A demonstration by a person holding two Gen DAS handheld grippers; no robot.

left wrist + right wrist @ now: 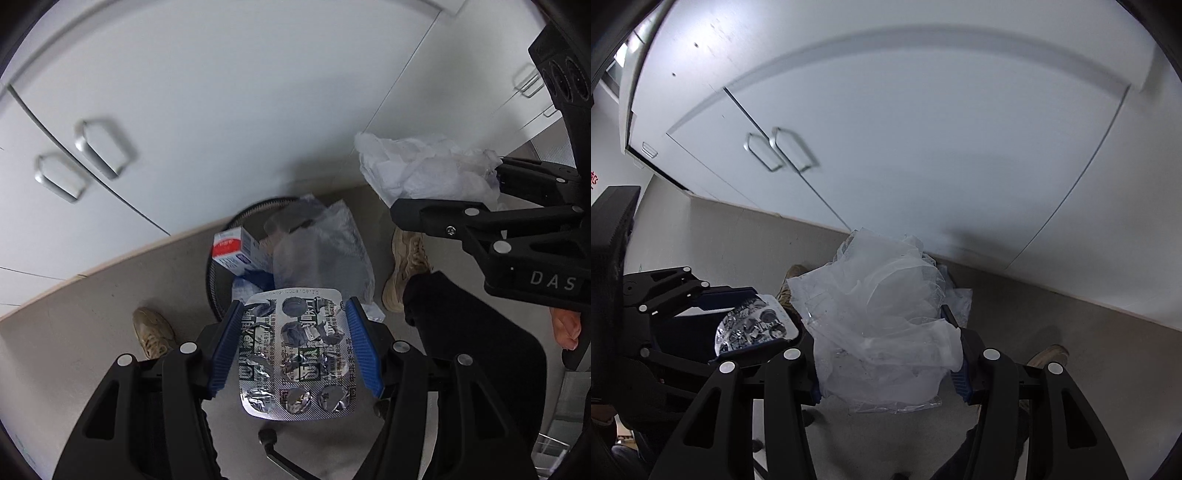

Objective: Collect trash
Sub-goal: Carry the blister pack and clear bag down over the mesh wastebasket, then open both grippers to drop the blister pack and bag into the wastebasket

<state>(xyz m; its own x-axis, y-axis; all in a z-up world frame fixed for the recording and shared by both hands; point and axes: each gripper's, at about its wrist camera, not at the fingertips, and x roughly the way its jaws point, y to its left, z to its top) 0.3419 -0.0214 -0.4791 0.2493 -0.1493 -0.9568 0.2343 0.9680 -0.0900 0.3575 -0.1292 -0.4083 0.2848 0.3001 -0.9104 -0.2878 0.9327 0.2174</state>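
My left gripper (293,347) is shut on a silver blister pack (295,354), its blue pads pressing the pack's two long edges. It hangs over a black mesh waste bin (218,284) on the floor, which holds a red and white carton (236,251) and a clear plastic bag (321,251). My right gripper (886,332) is shut on a crumpled wad of clear plastic wrap (882,317), which hides most of its left pad. In the left wrist view that wad (424,170) and the right gripper (443,188) hang to the upper right of the bin.
White cabinet doors (207,110) with metal handles (99,147) stand just behind the bin. A person's beige shoes (151,332) and dark trouser leg (469,332) are on the grey floor either side of it. A bare hand (567,328) shows at the right edge.
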